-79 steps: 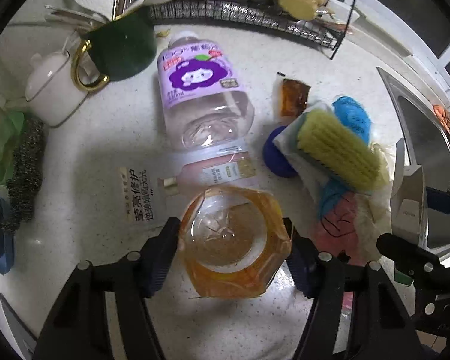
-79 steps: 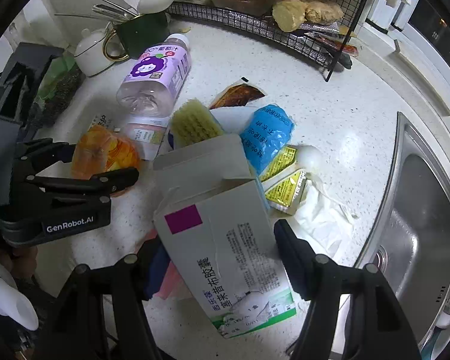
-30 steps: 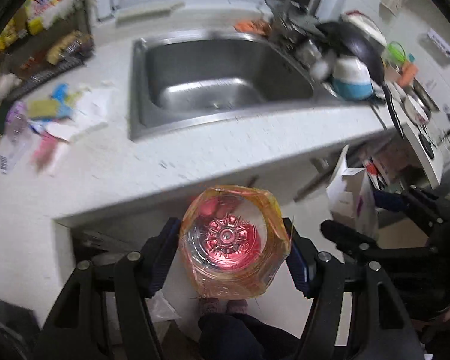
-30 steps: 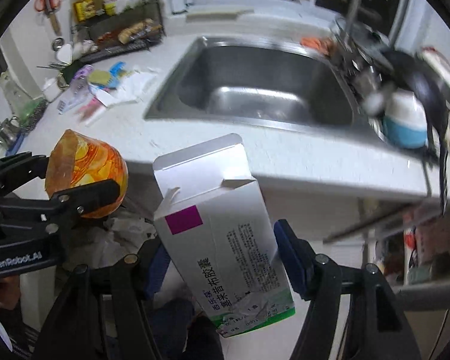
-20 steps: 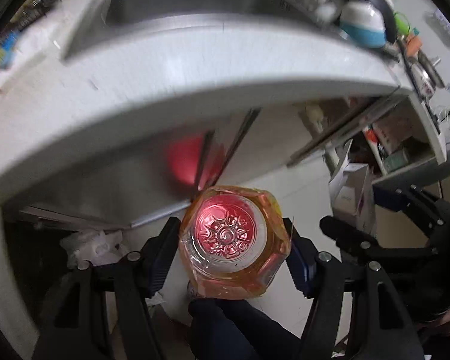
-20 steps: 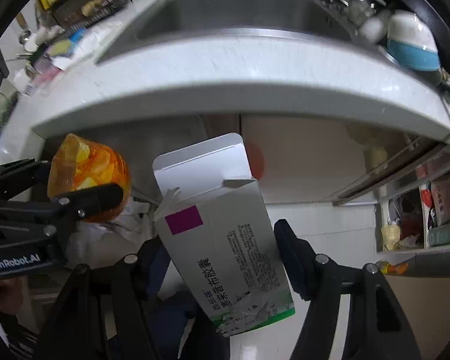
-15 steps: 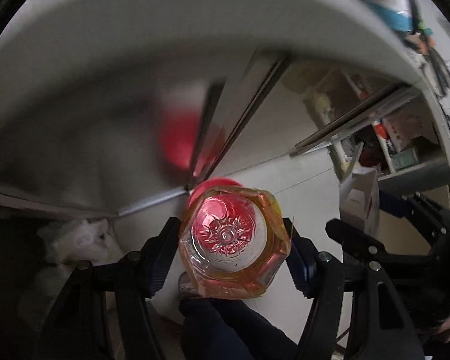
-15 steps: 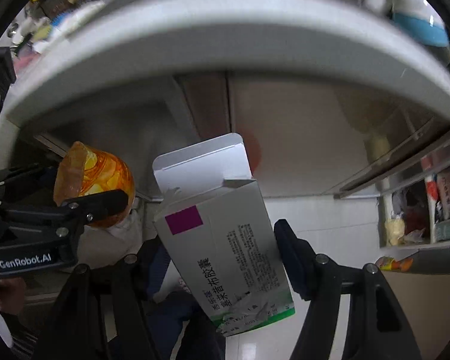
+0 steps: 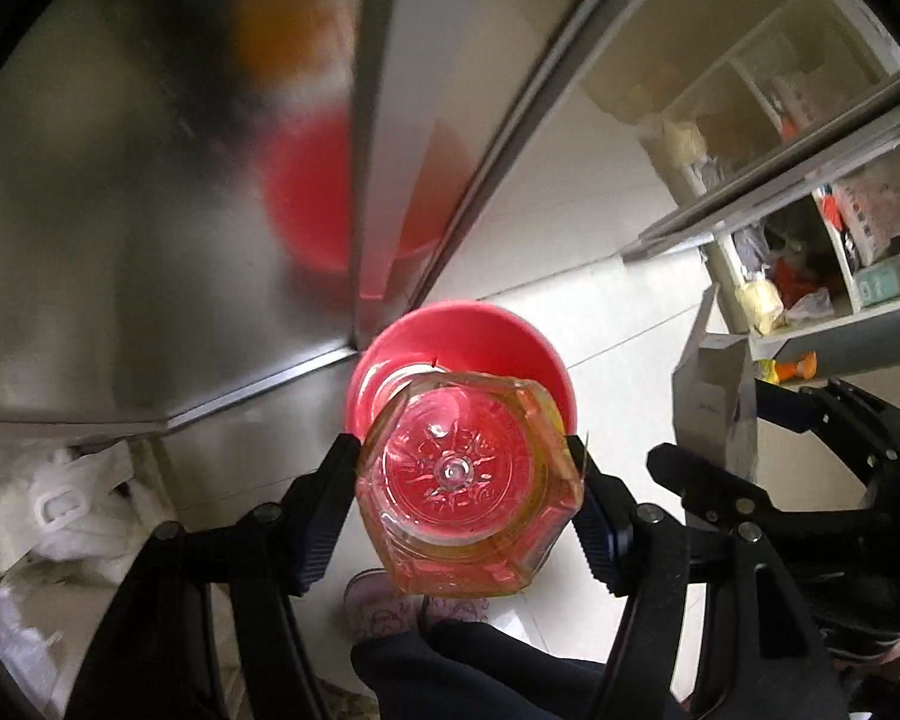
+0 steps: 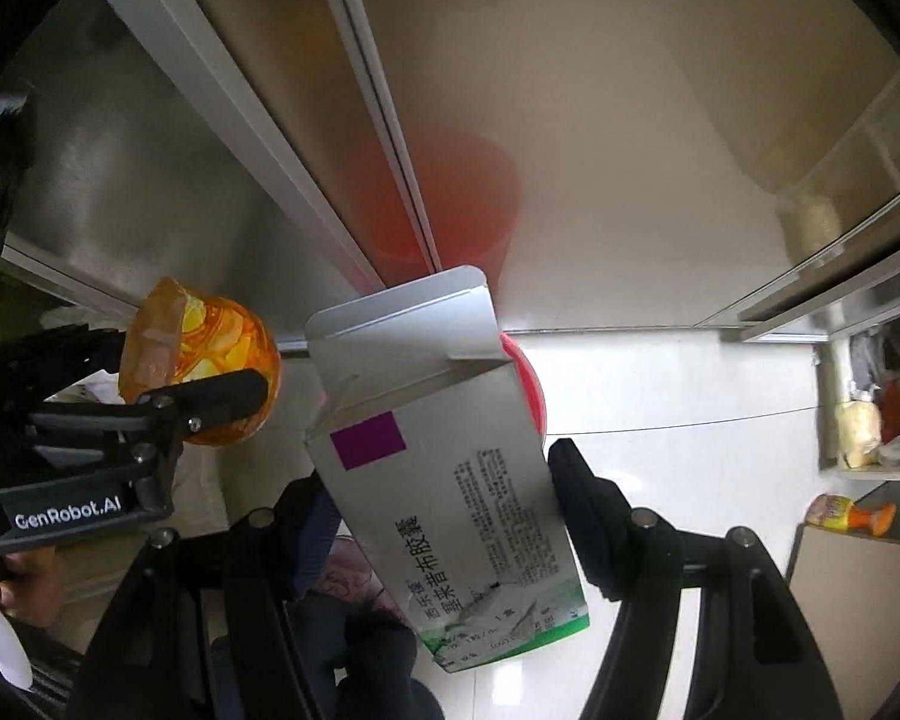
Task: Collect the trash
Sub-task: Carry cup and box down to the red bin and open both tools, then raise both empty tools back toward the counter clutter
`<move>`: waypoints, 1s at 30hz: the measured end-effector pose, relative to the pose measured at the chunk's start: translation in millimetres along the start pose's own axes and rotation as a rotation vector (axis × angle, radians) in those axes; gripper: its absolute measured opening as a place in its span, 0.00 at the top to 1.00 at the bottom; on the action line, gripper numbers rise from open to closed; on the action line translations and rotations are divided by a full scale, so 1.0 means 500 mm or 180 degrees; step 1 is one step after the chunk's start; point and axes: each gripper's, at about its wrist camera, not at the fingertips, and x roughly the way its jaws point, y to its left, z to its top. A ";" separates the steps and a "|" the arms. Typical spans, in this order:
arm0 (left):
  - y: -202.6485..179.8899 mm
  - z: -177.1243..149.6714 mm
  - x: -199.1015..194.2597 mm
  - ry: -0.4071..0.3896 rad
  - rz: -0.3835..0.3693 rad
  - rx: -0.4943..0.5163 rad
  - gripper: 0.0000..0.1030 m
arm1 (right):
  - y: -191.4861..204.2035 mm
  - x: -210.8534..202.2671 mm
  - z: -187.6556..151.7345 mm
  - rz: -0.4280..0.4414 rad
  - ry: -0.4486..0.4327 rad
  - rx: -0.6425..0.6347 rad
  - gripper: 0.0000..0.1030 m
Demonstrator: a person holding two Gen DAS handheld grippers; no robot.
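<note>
My left gripper (image 9: 463,480) is shut on an empty orange-wrapped plastic bottle (image 9: 468,480), seen bottom-on, held right above a red bin (image 9: 456,336) on the floor. My right gripper (image 10: 444,480) is shut on an open white medicine box (image 10: 444,462) with a purple square and green base, held over the same red bin (image 10: 531,390), of which only the rim shows. The bottle (image 10: 201,366) and left gripper (image 10: 150,408) appear at the left of the right wrist view; the box (image 9: 714,402) appears at the right of the left wrist view.
Steel cabinet doors (image 9: 150,192) stand behind the bin and reflect it. White crumpled bags (image 9: 54,516) lie at lower left. Open shelves with clutter (image 9: 840,252) are at the right. The person's slippered foot (image 9: 390,606) is below the bottle on the pale tiled floor (image 10: 678,396).
Both grippers have swung from the counter down past the sink edge to floor level. The red bin has come into view under the bottle and box. Both grips are unchanged.
</note>
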 end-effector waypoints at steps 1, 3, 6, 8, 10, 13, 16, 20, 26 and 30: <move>0.002 0.001 0.012 0.0001 -0.0023 -0.0022 0.37 | -0.007 0.011 -0.005 0.0009 0.0001 -0.0001 0.38; 0.000 0.003 0.022 -0.0002 -0.0038 -0.0017 0.37 | -0.019 0.026 -0.011 0.0027 0.0017 0.0005 0.38; -0.008 0.001 0.016 -0.0027 -0.0028 0.0076 0.29 | -0.025 0.019 -0.014 0.0039 -0.0019 -0.0001 0.37; -0.008 -0.001 0.011 -0.0053 0.0054 0.0138 0.24 | -0.013 0.011 -0.021 0.0032 -0.0036 -0.0010 0.33; -0.007 0.000 0.007 -0.0046 0.0085 0.0149 0.24 | -0.017 -0.003 -0.028 0.0003 -0.0050 -0.0005 0.30; -0.011 0.001 -0.006 -0.0038 0.0061 0.0161 0.24 | -0.015 -0.031 -0.038 0.0030 -0.0076 0.0019 0.30; -0.017 0.001 -0.030 -0.0043 0.0049 0.0172 0.24 | -0.017 -0.075 -0.038 -0.0004 -0.0099 0.0088 0.30; -0.045 0.002 -0.115 -0.0080 0.0066 0.0200 0.24 | -0.006 -0.155 -0.030 -0.0043 -0.0092 0.0179 0.30; -0.081 0.009 -0.308 -0.0222 0.0011 0.0158 0.24 | -0.001 -0.357 -0.010 -0.0184 -0.0268 0.0211 0.24; -0.108 0.012 -0.465 -0.0345 -0.0036 0.0106 0.24 | 0.022 -0.504 0.008 -0.0231 -0.0414 0.0165 0.20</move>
